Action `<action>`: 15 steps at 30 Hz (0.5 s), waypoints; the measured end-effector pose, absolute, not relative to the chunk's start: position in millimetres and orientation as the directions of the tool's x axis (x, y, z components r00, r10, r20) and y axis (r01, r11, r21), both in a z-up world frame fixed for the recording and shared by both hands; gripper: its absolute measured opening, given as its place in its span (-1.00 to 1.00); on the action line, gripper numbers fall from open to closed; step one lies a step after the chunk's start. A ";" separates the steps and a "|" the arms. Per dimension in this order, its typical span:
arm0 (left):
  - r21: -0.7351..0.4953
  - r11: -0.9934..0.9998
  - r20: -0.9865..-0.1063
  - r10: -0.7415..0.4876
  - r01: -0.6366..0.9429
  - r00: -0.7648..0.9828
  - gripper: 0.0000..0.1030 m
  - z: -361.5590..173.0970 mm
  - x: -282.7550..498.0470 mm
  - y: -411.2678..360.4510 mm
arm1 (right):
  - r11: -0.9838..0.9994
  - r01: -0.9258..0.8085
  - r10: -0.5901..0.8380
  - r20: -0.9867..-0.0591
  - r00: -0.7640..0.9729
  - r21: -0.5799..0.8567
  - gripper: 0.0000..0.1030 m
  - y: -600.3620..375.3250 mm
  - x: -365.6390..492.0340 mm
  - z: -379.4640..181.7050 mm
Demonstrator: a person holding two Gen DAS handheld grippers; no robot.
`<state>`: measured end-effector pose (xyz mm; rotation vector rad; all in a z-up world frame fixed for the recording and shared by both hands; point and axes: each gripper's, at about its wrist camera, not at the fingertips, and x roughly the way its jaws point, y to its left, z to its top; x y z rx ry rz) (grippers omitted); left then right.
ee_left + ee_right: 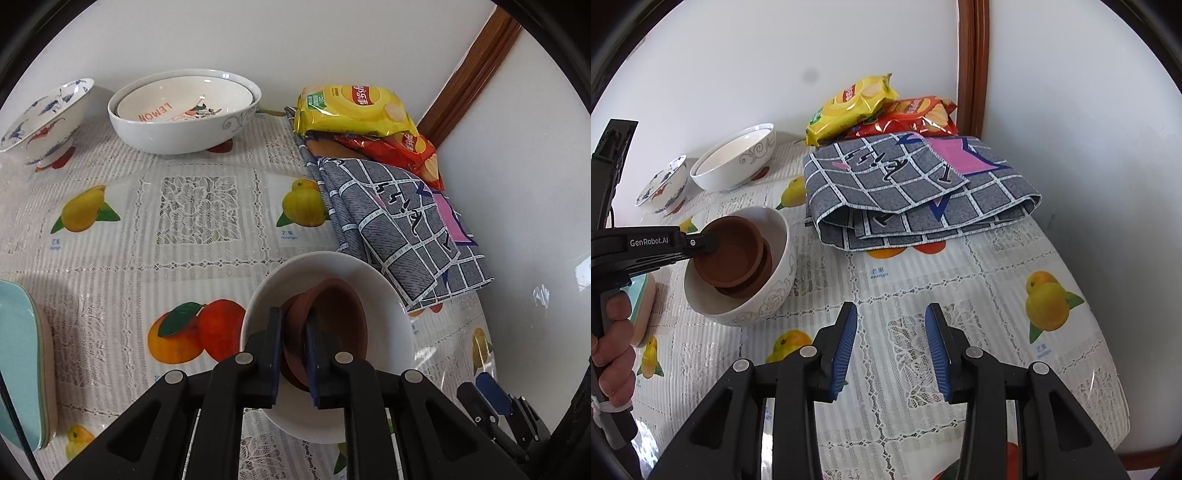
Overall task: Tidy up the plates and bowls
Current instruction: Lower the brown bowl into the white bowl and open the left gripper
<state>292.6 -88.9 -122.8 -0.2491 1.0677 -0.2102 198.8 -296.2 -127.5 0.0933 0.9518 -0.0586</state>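
Observation:
My left gripper (293,325) is shut on the rim of a brown bowl (332,314), holding it tilted inside a white bowl (391,321) on another brown bowl. The same stack shows in the right wrist view, brown bowl (731,254) in the white bowl (775,291), with the left gripper (705,242) at its left rim. My right gripper (891,321) is open and empty above the tablecloth. A large white bowl (177,133) holding a "LEMON" plate (184,101) and a blue-patterned bowl (48,114) stand at the back.
A folded grey checked cloth (916,192) lies near the right wall with yellow (849,107) and red (916,114) chip bags behind it. A stack of teal plates (18,362) sits at the left edge. The table's right edge runs beside the wall.

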 end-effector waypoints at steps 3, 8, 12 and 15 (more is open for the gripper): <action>-0.317 0.947 -0.833 -0.303 0.049 0.463 -0.76 -124.2 293.0 -88.5 | 0.995 0.089 -0.012 -0.824 0.567 0.047 -0.26 -294.6 199.6 -131.0; -0.352 0.935 -0.830 -0.331 0.038 0.449 -0.76 -128.5 295.4 -86.0 | 0.996 0.081 -0.013 -0.824 0.566 0.040 -0.26 -292.4 199.0 -129.8; -0.367 0.928 -0.826 -0.354 0.059 0.438 -0.66 -127.1 294.4 -86.9 | 0.997 0.073 -0.013 -0.824 0.566 0.034 -0.26 -290.2 199.1 -128.6; -0.358 0.931 -0.828 -0.354 0.076 0.436 -0.57 -122.7 291.1 -89.0 | 0.998 0.064 -0.013 -0.831 0.556 0.027 -0.25 -287.6 200.0 -130.6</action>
